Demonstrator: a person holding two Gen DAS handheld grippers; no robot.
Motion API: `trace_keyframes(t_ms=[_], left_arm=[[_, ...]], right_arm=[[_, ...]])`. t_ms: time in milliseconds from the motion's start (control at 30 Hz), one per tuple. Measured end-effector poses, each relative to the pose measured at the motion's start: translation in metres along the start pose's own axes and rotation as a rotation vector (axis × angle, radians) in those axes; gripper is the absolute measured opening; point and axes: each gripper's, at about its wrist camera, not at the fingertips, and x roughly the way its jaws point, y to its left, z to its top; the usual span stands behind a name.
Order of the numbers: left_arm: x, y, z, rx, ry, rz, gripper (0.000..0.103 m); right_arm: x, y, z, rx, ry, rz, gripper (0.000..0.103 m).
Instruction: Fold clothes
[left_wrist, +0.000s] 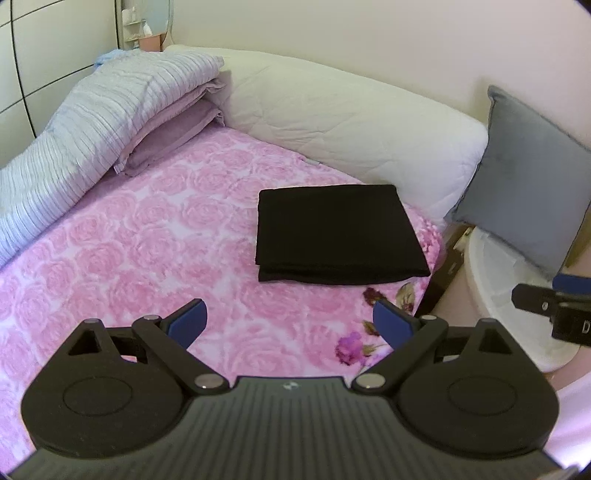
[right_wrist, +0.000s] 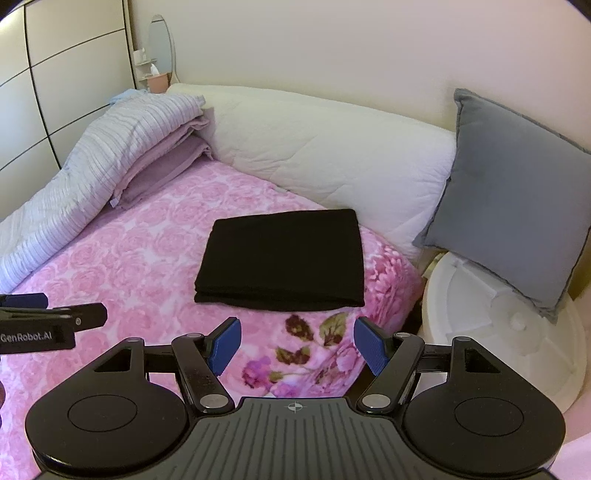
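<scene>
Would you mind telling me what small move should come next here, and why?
Probably draw both tongs back: the black folded cloth already lies as a neat rectangle on the pink rose-patterned blanket, and the left tongs and right tongs stand open, holding nothing.
</scene>
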Motion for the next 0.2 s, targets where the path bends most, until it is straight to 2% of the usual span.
trace_keyframes(t_ms=[200], left_arm=[[0.0029, -0.0022, -0.0031, 0.024, 0.008, -0.01, 0.095]], right_arm=[[0.0014, 0.0004, -0.0021, 0.011, 0.008, -0.005, 0.071]])
